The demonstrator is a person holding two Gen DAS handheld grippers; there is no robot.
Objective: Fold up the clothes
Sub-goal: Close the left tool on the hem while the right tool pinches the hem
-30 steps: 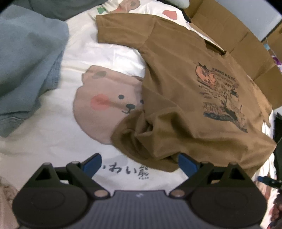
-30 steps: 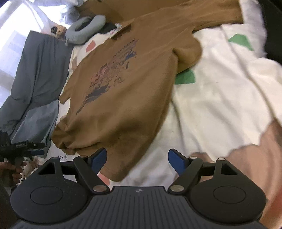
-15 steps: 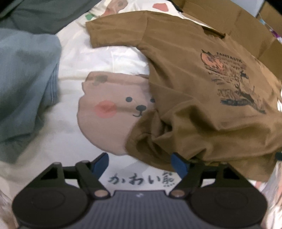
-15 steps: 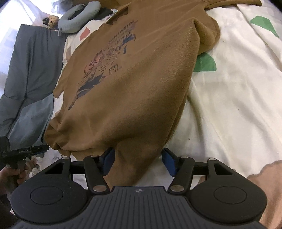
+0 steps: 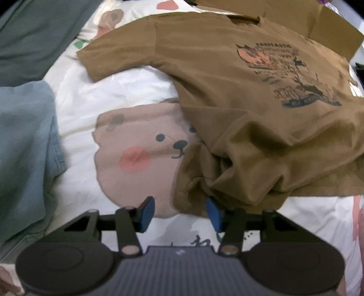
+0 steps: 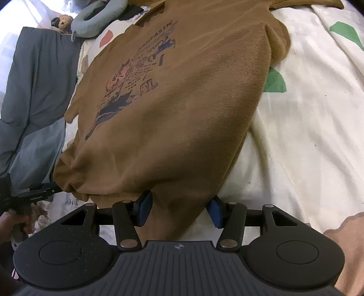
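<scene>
A brown T-shirt (image 5: pixel 238 95) with a dark print lies face up on a white bear-print sheet (image 5: pixel 136 95). Its bunched lower corner (image 5: pixel 204 182) reaches between the blue pads of my left gripper (image 5: pixel 179 213). The jaws are closing; the right pad touches the cloth and the left pad stands clear of it. In the right wrist view the same T-shirt (image 6: pixel 182 102) has its other hem corner (image 6: pixel 177 211) between the pads of my right gripper (image 6: pixel 179 211), whose jaws are also closing without a firm pinch. The left gripper (image 6: pixel 41 189) shows at the far left, held by a hand (image 6: pixel 13 220).
A grey-blue garment (image 5: pixel 22 148) lies left of the shirt, with a dark grey blanket (image 5: pixel 34 34) behind it. Flattened cardboard (image 5: pixel 318 22) sits beyond the collar. A grey neck pillow (image 6: pixel 95 20) and a small plush toy (image 6: pixel 63 21) lie at the head of the bed.
Both grippers have come down to the shirt's bottom hem and their jaws have narrowed around its two corners. The left view has rolled, so the shirt now sits more level.
</scene>
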